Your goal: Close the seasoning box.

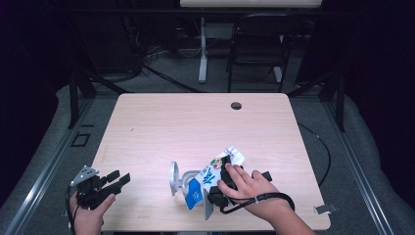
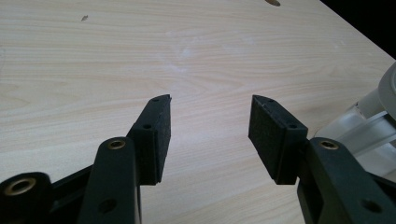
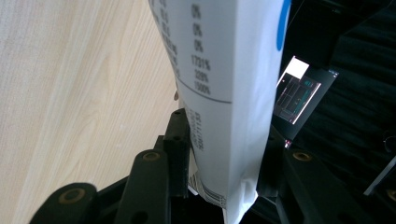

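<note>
carton pinched, stand just beside, plenty to knock over

right gripper [image 1: 221, 182] clamped on the white carton [image 3: 229, 93], tilted near the table's [image 1: 195, 122] front edge, touching the clear stand [image 1: 177, 179]. squashy paper walls: could buckle or slip out if squeezed harder. any swing could tip the stand. left gripper [image 2: 209, 122] gaping wide over bare wood at the front left, holding nothing, too far off to steady anything.

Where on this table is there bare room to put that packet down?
Bare wood runs across the table's far half, from the cable hole to both side edges, and between the open left gripper and the white holder. It is crowded near the front, where the right gripper clamps the white packet.
</note>
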{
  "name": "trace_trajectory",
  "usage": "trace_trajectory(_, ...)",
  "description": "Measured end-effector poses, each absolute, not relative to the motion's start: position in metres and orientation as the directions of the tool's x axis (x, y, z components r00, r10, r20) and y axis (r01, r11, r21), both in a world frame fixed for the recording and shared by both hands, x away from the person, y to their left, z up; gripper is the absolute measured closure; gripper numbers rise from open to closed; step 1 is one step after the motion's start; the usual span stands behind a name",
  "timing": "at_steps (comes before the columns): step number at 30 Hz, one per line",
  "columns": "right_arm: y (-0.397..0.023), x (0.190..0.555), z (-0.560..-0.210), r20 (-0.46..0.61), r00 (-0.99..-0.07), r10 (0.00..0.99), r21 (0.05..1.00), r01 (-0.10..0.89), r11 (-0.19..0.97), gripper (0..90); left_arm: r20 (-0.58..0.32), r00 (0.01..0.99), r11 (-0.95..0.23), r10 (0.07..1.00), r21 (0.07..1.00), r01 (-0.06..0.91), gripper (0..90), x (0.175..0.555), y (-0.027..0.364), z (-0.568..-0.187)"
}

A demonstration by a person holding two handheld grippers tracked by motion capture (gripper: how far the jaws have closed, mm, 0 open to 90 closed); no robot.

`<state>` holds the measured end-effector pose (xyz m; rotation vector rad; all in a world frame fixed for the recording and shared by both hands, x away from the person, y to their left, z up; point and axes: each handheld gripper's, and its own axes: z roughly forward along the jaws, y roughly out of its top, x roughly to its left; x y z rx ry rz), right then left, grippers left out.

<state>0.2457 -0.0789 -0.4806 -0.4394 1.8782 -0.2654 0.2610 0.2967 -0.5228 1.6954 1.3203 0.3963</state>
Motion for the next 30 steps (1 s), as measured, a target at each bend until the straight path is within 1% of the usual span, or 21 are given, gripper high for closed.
trace_trajectory(12,-0.0788,0.2448,-0.4803,-0.854,-0.300,-0.424,-0.392,-0.165,0.905,66.0,-0.275,0.369,0.004,0.888,0.807,0.591,49.5,0.2612,0.2972,-0.5236)
trace_trajectory(29,-0.0805,0.2449,-0.4813,-0.862,-0.330,-0.386,-0.349,-0.168,0.922,70.5,-0.275,0.368,0.004,0.888,0.806,0.592,49.5,0.2612,0.2974,-0.5237)
trace_trajectory(30,-0.0797,0.2441,-0.4803,-0.859,-0.330,-0.393,-0.360,-0.158,0.920,70.8,-0.275,0.368,0.004,0.888,0.806,0.591,49.5,0.2612,0.2973,-0.5237)
